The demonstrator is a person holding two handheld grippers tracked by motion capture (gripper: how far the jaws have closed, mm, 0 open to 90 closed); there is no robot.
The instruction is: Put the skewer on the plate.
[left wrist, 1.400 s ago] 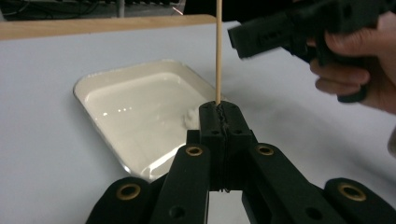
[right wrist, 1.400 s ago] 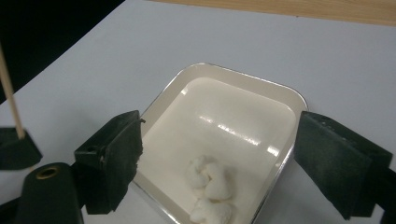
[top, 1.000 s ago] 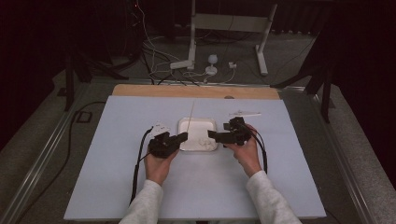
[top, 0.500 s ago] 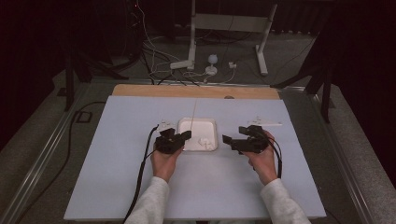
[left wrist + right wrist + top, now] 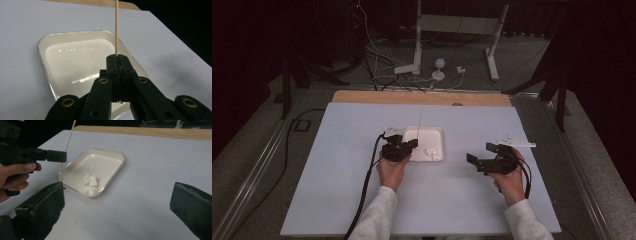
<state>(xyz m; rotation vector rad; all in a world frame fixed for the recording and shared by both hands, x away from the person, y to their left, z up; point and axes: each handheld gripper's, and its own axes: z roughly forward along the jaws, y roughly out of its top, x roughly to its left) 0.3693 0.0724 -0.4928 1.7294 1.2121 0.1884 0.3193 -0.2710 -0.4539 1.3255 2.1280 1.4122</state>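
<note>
A shallow white tray (image 5: 439, 134) lies mid-table with a small clump of white lumps (image 5: 431, 152) in its near right corner. My left gripper (image 5: 413, 144) sits at the tray's left edge, shut on a thin wooden skewer (image 5: 420, 119) that points upward. In the left gripper view the skewer (image 5: 116, 25) rises from the closed tips (image 5: 118, 60) over the tray (image 5: 42, 47). My right gripper (image 5: 481, 153) hovers right of the tray, open and holding nothing. The right gripper view shows its jaws spread wide (image 5: 117, 202), with the tray (image 5: 117, 170), the lumps (image 5: 91, 183) and the left gripper (image 5: 55, 156) beyond.
The pale table top (image 5: 337, 200) has a wooden strip (image 5: 422, 97) along its far edge. A small white scrap (image 5: 517, 143) lies just beyond my right hand. A metal stand (image 5: 452, 22) and cables sit on the floor behind the table.
My right gripper has drawn away from the tray, to the right and toward the person, and stands open. The left gripper has stayed at the tray's left edge with the skewer.
</note>
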